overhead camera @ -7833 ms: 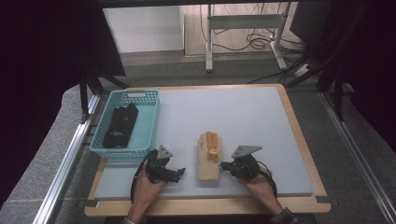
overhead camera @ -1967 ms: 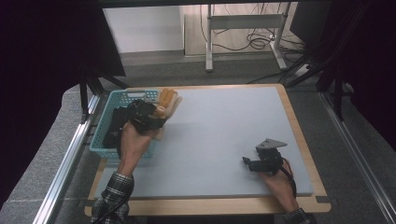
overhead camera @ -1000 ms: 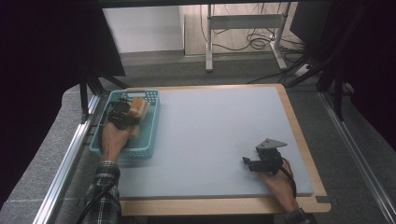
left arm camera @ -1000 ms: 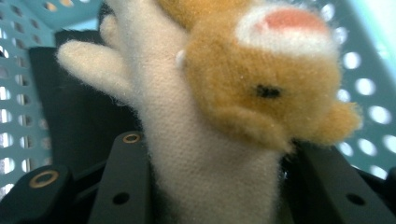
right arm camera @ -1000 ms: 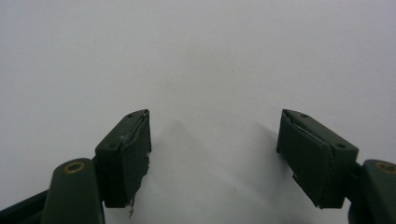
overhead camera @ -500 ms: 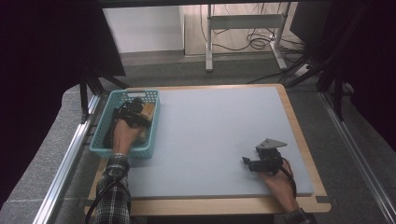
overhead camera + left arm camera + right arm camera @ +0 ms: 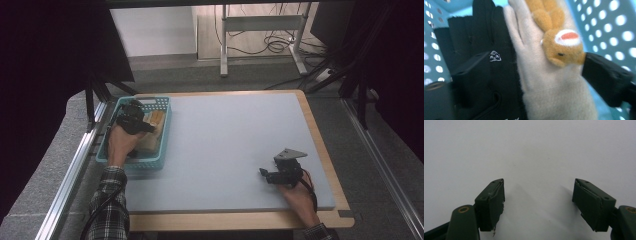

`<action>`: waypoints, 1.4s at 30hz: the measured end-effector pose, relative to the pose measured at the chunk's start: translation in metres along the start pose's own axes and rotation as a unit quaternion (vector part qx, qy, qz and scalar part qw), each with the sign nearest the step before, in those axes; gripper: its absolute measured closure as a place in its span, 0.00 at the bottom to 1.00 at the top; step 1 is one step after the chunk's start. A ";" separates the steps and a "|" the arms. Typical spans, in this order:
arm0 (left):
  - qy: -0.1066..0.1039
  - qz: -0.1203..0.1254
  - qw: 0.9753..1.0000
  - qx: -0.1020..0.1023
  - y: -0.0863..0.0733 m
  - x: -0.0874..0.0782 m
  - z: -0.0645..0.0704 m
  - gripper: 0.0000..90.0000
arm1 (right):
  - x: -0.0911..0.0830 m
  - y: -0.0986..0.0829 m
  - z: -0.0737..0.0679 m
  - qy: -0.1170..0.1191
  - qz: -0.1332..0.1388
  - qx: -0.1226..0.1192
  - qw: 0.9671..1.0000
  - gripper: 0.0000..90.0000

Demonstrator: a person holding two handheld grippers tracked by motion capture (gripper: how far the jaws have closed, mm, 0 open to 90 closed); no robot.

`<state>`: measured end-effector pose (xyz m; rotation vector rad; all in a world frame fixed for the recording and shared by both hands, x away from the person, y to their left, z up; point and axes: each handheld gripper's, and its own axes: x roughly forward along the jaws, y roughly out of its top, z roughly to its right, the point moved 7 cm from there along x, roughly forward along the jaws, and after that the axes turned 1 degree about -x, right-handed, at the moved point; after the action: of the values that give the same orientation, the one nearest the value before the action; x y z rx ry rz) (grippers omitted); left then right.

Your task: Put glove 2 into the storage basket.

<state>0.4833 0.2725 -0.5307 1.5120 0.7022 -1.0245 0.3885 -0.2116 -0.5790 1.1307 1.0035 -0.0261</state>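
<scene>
Counted: two grippers, two gloves, one basket, one table mat.

Left gripper (image 7: 531, 72) inside the teal basket (image 7: 165, 131) at the mat's far left corner. Jaws spread wide, one on the black glove (image 7: 484, 65), the other at the far side of the cream glove (image 7: 544, 87). Cream glove lying between the jaws, not pinched; nothing gripped. Cream glove resting in the basket, touching the black glove along one long edge. Orange plush animal face with a white-and-red patch stitched on the cream glove's back.

Right gripper (image 7: 539, 202) low over the bare grey mat (image 7: 225, 145) near its right front corner, well apart from the basket. Jaws wide apart, nothing between them.

Hard to make out: in the high view, left gripper (image 7: 131, 118) and hand covering most of the basket's contents; cream glove (image 7: 155, 120) seen as a pale patch beside the jaws. Cuffs of both gloves cut off at the bottom of the left gripper view, fingertips at the top. Right gripper (image 7: 280, 175) small and dark in the high view; jaw opening unreadable there.
</scene>
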 end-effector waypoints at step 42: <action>-0.054 0.034 0.998 -0.018 -0.005 0.000 0.002 0.08 | 0.000 0.000 0.000 0.000 0.000 0.000 1.000 0.28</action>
<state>0.4783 0.2717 -0.5328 1.4288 0.5860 -1.0282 0.3885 -0.2116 -0.5790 1.1307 1.0032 -0.0257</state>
